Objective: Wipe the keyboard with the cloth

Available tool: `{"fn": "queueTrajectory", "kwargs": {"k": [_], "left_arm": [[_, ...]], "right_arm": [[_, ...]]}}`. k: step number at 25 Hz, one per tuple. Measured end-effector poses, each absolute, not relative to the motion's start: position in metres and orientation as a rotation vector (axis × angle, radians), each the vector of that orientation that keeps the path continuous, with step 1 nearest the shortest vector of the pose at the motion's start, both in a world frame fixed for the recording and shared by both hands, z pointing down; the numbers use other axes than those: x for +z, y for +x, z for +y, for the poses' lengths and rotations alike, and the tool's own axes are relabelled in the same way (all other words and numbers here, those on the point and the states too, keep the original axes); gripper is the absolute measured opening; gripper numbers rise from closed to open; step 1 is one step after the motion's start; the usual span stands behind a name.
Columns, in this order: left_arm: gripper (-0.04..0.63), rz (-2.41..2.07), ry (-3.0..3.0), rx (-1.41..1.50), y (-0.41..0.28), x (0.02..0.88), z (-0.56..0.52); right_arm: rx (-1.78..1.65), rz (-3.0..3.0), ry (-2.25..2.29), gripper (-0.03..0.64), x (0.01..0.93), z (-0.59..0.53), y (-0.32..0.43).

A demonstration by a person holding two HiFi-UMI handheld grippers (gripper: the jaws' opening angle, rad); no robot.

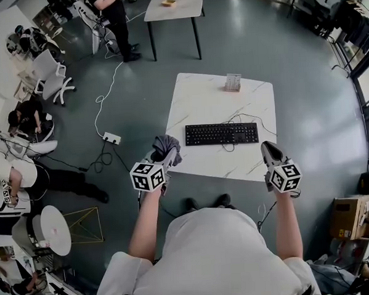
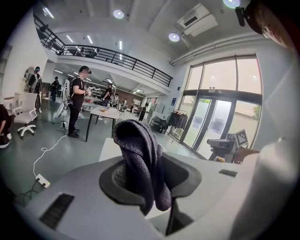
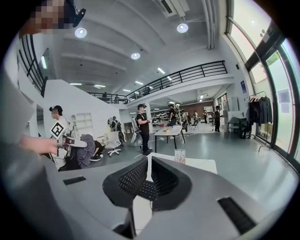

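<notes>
Pinches limp, seemingly light cloth (image 2: 140, 154) by its bunched middle with left fingers (image 2: 110, 180); holds right fingers (image 3: 125, 180) pressed together, empty, near keyboard (image 1: 221, 134).

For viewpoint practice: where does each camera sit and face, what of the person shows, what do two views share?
Head view: head-mounted, steeply down onto keyboard and table; arms show.
Left gripper view: on the left gripper, facing the hall past its clamped cloth; right hand shows.
Right gripper view: on the right gripper, over shut, empty jaws toward the keyboard; left hand shows.
Shared by all: the cloth.
</notes>
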State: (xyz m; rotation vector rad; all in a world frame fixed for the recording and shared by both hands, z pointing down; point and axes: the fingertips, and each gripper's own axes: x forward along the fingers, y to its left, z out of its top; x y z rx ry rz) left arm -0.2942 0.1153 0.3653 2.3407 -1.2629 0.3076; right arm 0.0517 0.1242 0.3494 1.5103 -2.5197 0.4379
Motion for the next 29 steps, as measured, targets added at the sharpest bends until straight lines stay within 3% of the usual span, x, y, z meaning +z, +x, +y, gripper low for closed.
{"fn": "queueTrajectory", "kwargs": {"k": [29], "left_arm": [[0.124, -1.258, 2.343, 0.303, -0.284, 0.363, 0.107]], "right_arm": [[0.394, -2.575, 1.497, 0.038, 0.335, 0.119, 0.056]]}}
